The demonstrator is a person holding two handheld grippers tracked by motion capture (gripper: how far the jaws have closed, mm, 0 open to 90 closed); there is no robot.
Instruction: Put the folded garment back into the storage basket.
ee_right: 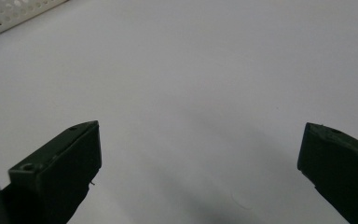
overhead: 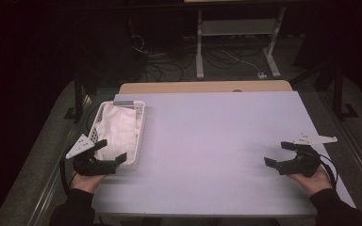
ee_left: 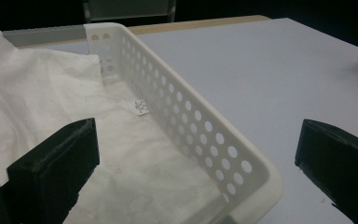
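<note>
Over at the left of the high view, the white perforated basket (overhead: 141, 123) sits on the pale table (overhead: 217, 141) with a white cloth (overhead: 118, 129) bundled inside, and the left gripper (overhead: 111, 151) hovers at its near end, jaws spread wide and holding nothing, one over the cloth and one out past the basket's rim. Across to the lower right of the frame, well apart from the basket, the right gripper (overhead: 280, 153) hangs over bare table, jaws likewise spread wide and empty.
</note>
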